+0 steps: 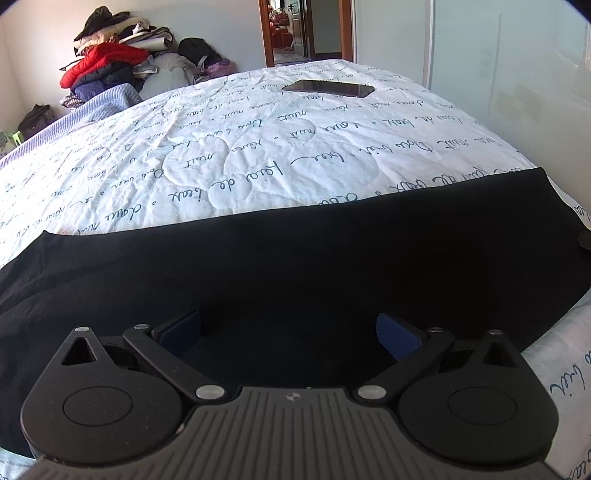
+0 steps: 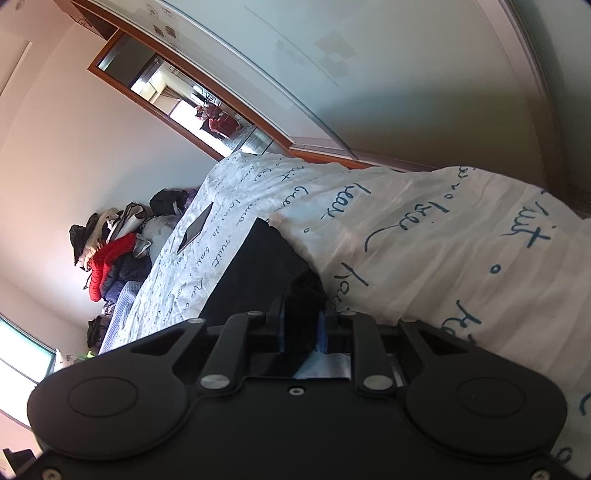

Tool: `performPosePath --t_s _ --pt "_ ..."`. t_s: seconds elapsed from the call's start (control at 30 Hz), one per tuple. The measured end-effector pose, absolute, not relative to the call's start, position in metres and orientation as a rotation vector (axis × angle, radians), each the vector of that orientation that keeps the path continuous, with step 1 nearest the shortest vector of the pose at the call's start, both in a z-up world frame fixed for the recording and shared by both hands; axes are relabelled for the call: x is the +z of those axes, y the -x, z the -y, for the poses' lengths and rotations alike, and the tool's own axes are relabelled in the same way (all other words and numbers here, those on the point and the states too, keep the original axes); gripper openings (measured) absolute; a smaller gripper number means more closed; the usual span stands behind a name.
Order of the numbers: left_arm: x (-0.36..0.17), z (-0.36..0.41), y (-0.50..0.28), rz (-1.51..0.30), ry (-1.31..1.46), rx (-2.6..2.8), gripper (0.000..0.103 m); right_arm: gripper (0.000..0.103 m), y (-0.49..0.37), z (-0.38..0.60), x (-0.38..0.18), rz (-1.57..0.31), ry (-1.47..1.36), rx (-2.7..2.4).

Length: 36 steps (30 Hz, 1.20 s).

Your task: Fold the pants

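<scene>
Black pants (image 1: pixel 295 266) lie flat in a wide band across the near side of the bed, on a white quilt (image 1: pixel 258 155) printed with blue script. My left gripper (image 1: pixel 288 336) hovers low over the near edge of the pants, open, its blue pads (image 1: pixel 181 332) far apart with only flat fabric below them. In the rolled right wrist view the pants (image 2: pixel 255 266) run away along the bed. My right gripper (image 2: pixel 302 326) is shut on a bunched fold of the black fabric at the pants' end, by the quilt's edge (image 2: pixel 424 258).
A dark phone (image 1: pixel 328 88) lies on the quilt further back. A heap of clothes with a red jacket (image 1: pixel 107 62) stands against the far-left wall, beside a pale blue blanket (image 1: pixel 96 107). An open doorway (image 1: pixel 303 29) is behind the bed, and wardrobe doors (image 1: pixel 498 55) are on the right.
</scene>
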<state>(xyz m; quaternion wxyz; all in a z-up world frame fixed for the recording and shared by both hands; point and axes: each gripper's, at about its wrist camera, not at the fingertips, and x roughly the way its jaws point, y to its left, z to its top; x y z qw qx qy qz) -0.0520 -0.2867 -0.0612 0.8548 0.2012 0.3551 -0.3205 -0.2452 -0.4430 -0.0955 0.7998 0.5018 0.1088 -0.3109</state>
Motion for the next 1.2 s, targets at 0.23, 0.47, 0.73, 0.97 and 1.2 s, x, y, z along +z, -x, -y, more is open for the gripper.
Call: performPosePath --t_s 0.23,0.47,0.73,0.97,1.2 --pt "-0.059 0.29 0.056 -0.708 -0.463 -0.682 0.102 0.011 0.238 0.438 -0.093 -0.246 -1.022 -0.673" --pt "-0.051 0.284 0.047 -0.741 -0.387 -0.689 0.101 0.01 0.214 0.405 -0.067 -0.369 -0.649 -0.753" --pt "-0.016 0.302 0.013 -1.008 -0.106 -0.938 0.101 0.009 0.183 0.358 -0.05 -0.488 -0.134 -0.778" --pt "-0.003 0.351 0.03 -1.088 -0.076 -1.138 0.101 0.009 0.167 0.334 -0.042 -0.53 0.035 -0.697" --pt "-0.008 0.376 0.032 -1.127 -0.014 -1.114 0.097 0.009 0.161 0.315 -0.033 -0.537 0.135 -0.588"
